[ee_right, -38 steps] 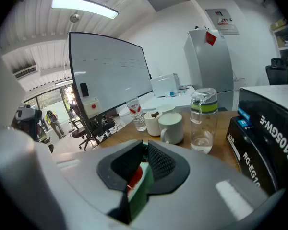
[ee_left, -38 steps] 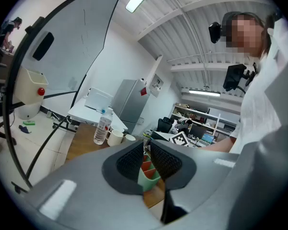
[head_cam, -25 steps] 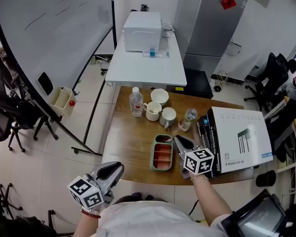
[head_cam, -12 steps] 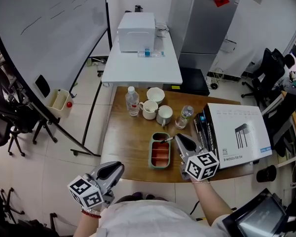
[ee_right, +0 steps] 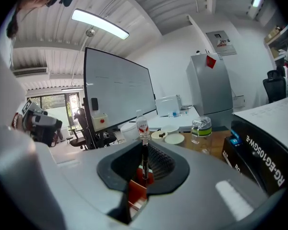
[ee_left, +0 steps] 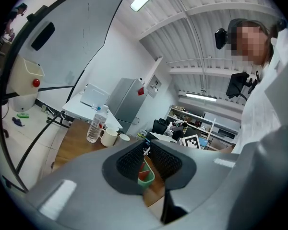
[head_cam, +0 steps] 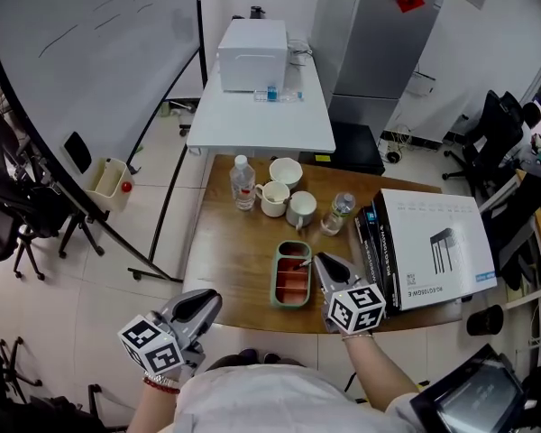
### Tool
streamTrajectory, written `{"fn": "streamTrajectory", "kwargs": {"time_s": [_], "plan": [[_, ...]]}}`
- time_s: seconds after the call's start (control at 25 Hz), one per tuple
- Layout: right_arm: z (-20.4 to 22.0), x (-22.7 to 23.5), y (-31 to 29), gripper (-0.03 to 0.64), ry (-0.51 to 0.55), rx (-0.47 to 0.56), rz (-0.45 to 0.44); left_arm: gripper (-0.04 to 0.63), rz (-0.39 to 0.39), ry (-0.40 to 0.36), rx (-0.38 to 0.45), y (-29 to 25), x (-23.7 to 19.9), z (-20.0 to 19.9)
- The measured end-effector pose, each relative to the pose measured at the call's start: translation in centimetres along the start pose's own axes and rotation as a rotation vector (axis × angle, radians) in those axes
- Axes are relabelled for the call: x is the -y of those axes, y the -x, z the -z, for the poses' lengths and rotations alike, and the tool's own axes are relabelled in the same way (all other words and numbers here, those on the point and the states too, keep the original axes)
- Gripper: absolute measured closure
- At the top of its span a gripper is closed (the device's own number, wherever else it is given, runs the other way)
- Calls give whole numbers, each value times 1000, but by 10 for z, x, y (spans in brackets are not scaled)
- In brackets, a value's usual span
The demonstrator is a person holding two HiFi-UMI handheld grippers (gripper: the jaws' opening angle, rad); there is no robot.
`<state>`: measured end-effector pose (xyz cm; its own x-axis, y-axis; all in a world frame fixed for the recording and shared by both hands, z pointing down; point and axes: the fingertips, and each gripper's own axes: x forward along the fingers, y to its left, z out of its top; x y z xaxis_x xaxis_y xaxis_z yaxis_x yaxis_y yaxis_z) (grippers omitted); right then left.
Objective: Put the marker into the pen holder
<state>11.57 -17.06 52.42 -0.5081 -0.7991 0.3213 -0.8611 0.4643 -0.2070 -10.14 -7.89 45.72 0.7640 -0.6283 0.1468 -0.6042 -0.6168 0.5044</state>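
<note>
Head view down onto a wide whiteboard [head_cam: 90,52] filling the far left, and a tall grey cabinet [head_cam: 379,34] at the far right. Between them, a white surface [head_cam: 261,124] with a white appliance [head_cam: 252,54] on its far end. Nearer, a brown wooden surface [head_cam: 230,260], its right end taken up by a large white carton [head_cam: 433,242] lying flat.

At the near edge of that wooden surface, right of middle: the right gripper [head_cam: 319,261], marker cube toward the person, pointing far and a little left. Off the near left corner, over the floor [head_cam: 99,269]: the left gripper [head_cam: 206,300], well apart from everything on the surface. In the left gripper view, fingers [ee_left: 164,161] drawn together at the tips and gripping nothing, with only a narrow slit below them.

Just left of the right gripper: the pen holder [head_cam: 279,278], a green tray with red compartments, near the middle of the surface. Farther off, in a loose row from left to right: a clear water bottle [head_cam: 244,183], a white mug [head_cam: 275,199], a second mug [head_cam: 300,211] and a small clear bottle [head_cam: 340,213], with a white bowl [head_cam: 287,171] behind the mugs.

Smallest, the marker [ee_right: 144,162]: dark and thin, clamped upright between the closed fingers [ee_right: 158,161] of the right gripper, with the pen holder's red inside showing right below it.
</note>
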Motion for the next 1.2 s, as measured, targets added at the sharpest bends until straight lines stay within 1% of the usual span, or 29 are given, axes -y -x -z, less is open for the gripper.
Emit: {"fn": "streamTrajectory", "kwargs": {"time_s": [0.24, 0.44, 0.6, 0.72, 0.88, 1.08, 1.2], "plan": [[31, -2, -24, 592, 41, -77, 1, 546, 22, 10, -18, -9, 10, 5], [47, 0, -30, 591, 69, -126, 8, 546, 20, 10, -29, -9, 8, 6], [58, 3, -28, 588, 66, -147, 12, 546, 2, 18, -25, -6, 2, 7], [68, 2, -27, 541, 62, -179, -2, 546, 3, 16, -22, -8, 0, 7], [74, 6, -23, 494, 49, -204, 8, 546, 12, 23, -20, -12, 2, 7], [84, 12, -14, 480, 22, -230, 17, 546, 10, 29, -21, -12, 2, 8], [79, 17, -11, 480, 10, -208, 43, 546, 14, 27, -18, -11, 3, 9]]}}
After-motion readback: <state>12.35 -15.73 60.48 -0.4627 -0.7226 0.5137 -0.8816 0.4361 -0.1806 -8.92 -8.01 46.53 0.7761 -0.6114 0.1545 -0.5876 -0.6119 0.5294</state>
